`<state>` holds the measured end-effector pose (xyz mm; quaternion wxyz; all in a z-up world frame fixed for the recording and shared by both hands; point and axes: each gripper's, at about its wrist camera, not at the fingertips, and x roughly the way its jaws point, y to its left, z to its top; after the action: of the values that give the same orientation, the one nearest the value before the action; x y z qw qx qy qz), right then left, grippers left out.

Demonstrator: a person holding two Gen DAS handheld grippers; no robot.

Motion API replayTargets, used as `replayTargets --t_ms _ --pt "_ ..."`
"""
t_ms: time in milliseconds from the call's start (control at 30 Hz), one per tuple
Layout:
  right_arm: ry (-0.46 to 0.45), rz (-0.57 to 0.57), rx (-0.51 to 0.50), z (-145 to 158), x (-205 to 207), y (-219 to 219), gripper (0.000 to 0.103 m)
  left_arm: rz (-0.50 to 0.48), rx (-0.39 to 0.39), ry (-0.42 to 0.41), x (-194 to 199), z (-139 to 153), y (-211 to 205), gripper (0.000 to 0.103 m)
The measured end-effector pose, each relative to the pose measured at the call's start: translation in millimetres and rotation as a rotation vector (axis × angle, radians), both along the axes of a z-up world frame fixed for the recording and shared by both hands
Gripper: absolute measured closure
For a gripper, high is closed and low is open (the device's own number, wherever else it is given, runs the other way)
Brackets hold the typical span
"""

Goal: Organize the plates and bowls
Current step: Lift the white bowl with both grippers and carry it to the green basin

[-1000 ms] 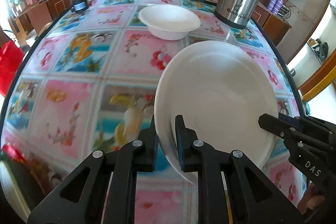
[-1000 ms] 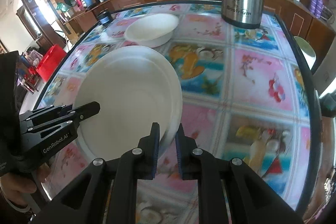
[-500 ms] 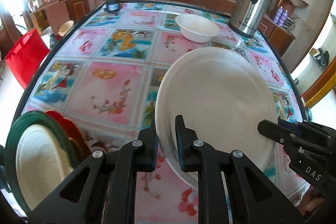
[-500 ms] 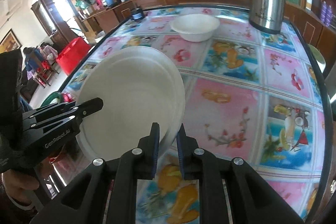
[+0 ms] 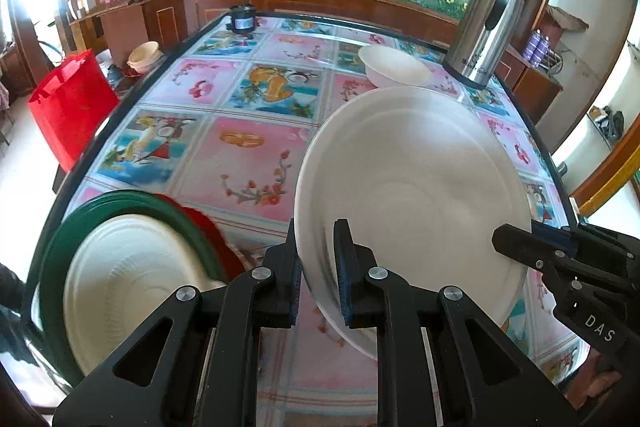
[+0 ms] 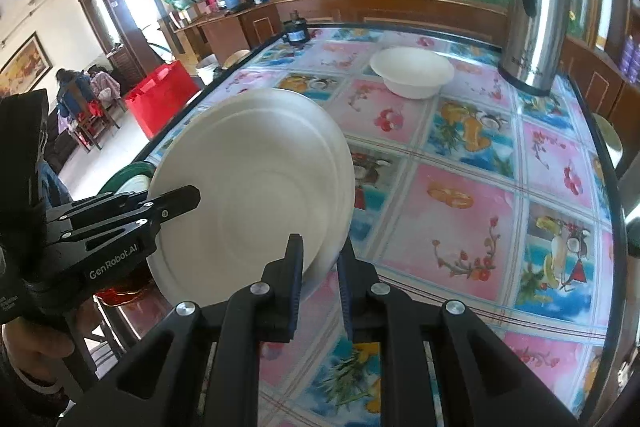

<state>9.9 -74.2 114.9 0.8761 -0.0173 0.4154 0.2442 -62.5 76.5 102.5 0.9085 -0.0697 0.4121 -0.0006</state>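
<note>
One large white plate [image 5: 412, 195] is held tilted above the patterned table [image 5: 244, 147], pinched at opposite rims by two claws: the left gripper [image 5: 316, 267] and the right gripper [image 6: 319, 267], each nearly closed on the plate's edge. One white bowl [image 6: 412, 71] sits at the table's far end beside one steel flask [image 6: 536, 19]; its lettering is too blurred to read. At the near left corner lies one stack: a cream plate [image 5: 124, 287] on a green plate [image 5: 56, 247] over a red plate [image 5: 208, 227]. The grippers read "GenRobot.AI" and "DAS".
</note>
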Motion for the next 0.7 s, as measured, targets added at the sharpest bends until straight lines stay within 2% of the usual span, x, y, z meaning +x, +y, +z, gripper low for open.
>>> replayTargets --t_ms 433,700 --pt "-0.045 0.118 0.008 16 -11 59 0.085 0.099 0.007 -0.050 -35 20 63 0.089" --pt "-0.052 0.190 -0.003 17 -21 97 0.084 0.154 0.011 -0.063 -57 20 97 0.088"
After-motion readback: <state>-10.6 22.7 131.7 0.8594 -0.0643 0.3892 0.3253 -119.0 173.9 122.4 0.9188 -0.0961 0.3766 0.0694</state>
